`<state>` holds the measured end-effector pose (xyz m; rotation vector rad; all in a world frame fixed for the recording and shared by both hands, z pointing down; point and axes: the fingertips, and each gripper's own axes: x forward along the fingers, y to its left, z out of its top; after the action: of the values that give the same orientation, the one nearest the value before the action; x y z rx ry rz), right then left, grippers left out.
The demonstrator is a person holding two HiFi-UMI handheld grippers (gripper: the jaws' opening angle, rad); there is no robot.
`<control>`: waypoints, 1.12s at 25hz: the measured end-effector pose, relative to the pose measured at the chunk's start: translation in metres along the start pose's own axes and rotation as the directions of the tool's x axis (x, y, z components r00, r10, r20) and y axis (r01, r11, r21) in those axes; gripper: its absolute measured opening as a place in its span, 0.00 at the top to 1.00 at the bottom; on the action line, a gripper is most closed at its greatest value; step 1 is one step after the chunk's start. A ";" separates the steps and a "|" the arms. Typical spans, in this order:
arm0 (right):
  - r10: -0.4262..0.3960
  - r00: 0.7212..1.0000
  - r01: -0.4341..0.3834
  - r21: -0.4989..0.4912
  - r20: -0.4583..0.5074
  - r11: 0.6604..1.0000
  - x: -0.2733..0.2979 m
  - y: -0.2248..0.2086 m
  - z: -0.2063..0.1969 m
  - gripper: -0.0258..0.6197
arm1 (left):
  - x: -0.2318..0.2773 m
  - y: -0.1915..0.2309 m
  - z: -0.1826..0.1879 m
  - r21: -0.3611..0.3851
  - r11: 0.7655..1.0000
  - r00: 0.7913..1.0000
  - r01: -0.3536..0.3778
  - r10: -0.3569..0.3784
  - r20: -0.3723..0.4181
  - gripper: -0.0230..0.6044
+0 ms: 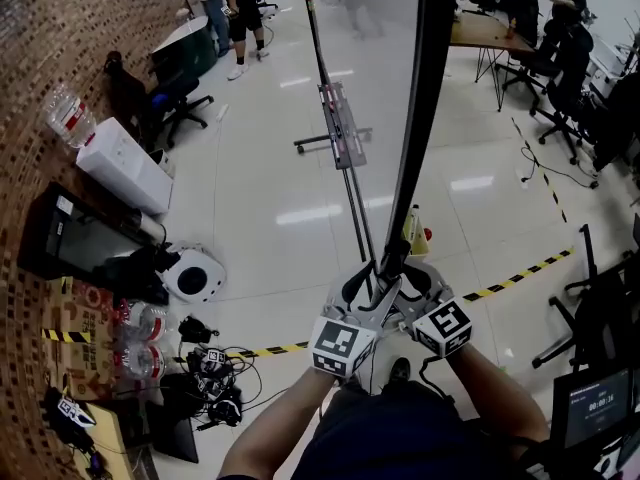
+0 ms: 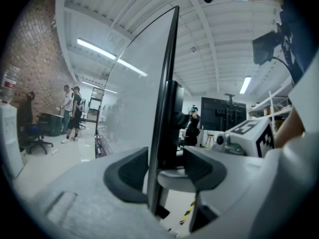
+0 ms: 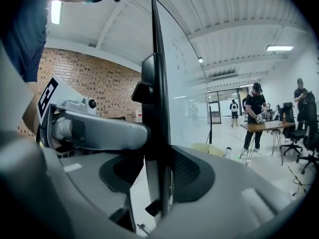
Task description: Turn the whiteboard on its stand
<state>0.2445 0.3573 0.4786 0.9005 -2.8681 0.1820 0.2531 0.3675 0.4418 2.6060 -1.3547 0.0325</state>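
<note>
The whiteboard (image 1: 375,58) shows nearly edge-on in the head view, its black frame edge (image 1: 412,128) running down to my hands. Its stand's foot with casters (image 1: 338,128) is on the floor below. Both grippers meet at the frame's near end. In the left gripper view the frame (image 2: 162,108) passes between the jaws of my left gripper (image 2: 167,169) (image 1: 368,290), which stand a little wider than it: open. In the right gripper view my right gripper (image 3: 158,169) (image 1: 402,280) is shut on the black frame (image 3: 155,108), a pad against each side.
Along the brick wall at left are water bottles (image 1: 68,116), a white box (image 1: 122,164), a monitor (image 1: 75,236), a round white device (image 1: 193,274) and cables (image 1: 212,373). Yellow-black tape (image 1: 520,274) crosses the floor. Office chairs (image 1: 560,88), a table (image 1: 485,33) and people (image 1: 232,8) are farther off.
</note>
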 end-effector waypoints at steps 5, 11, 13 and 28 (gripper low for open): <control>-0.033 0.999 0.033 0.072 -0.002 0.997 -0.021 0.000 0.003 0.70 | -0.038 0.008 0.000 -0.056 0.996 0.997 -0.071 0.071 -0.003 0.60; -0.094 0.992 0.100 0.070 -0.088 0.992 -0.071 0.011 -0.025 0.79 | -0.061 -0.043 -0.044 -0.143 0.988 0.990 -0.059 0.039 -0.137 0.63; -0.099 0.986 0.108 0.060 -0.136 0.992 -0.083 0.017 -0.040 0.80 | -0.060 -0.060 -0.052 -0.173 0.983 0.986 -0.059 0.030 -0.166 0.65; -0.130 0.959 0.182 0.194 -0.253 0.964 -0.110 0.056 -0.064 0.81 | -0.106 -0.052 -0.041 -0.231 0.970 0.996 -0.072 0.058 -0.068 0.71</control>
<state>0.3071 0.4745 0.5200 1.0589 -2.5759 0.5544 0.2375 0.4903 0.4613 2.3487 -1.3348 -0.0350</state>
